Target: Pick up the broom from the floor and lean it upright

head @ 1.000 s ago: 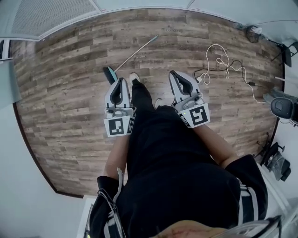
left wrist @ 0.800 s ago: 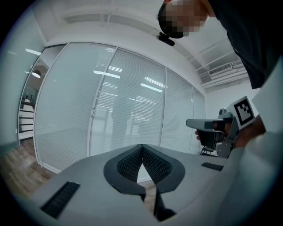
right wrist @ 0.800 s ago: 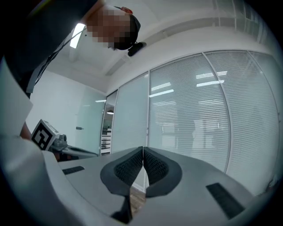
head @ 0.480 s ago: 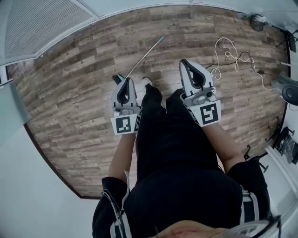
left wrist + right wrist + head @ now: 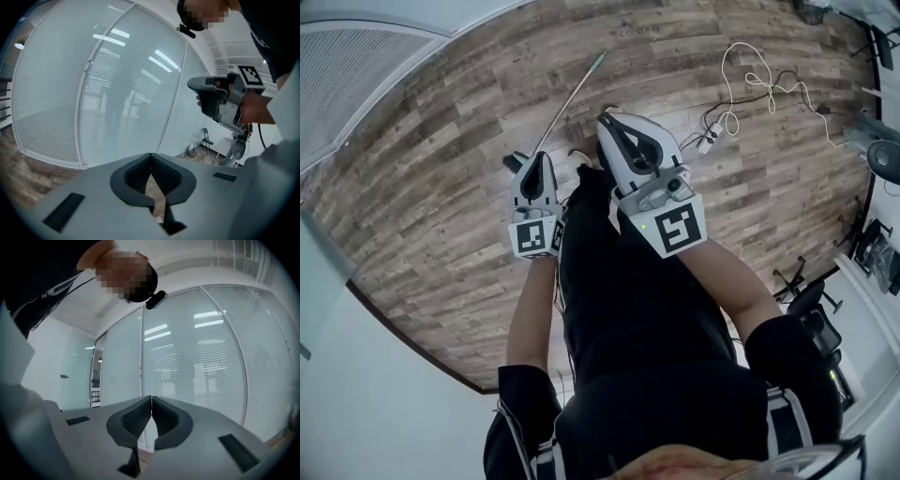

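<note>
Wooden plank floor (image 5: 441,187) held the long silver-handled broom (image 5: 570,98), lying just beyond the left tongs (image 5: 537,161); the right tongs (image 5: 612,129) hovered alongside. Both were closed, empty. Opening wide, then straddling it squarely, seemed best.

We've got the broom (image 5: 572,98) lying on the floor (image 5: 441,187) just ahead of our feet, handle running away to the upper right, head just beside the tip of the left gripper (image 5: 536,157). The right gripper (image 5: 606,120) sits right of the handle, our legs between the two. Farther right a cable (image 5: 731,120) sprawls on the floor, well apart from the broom.
</note>
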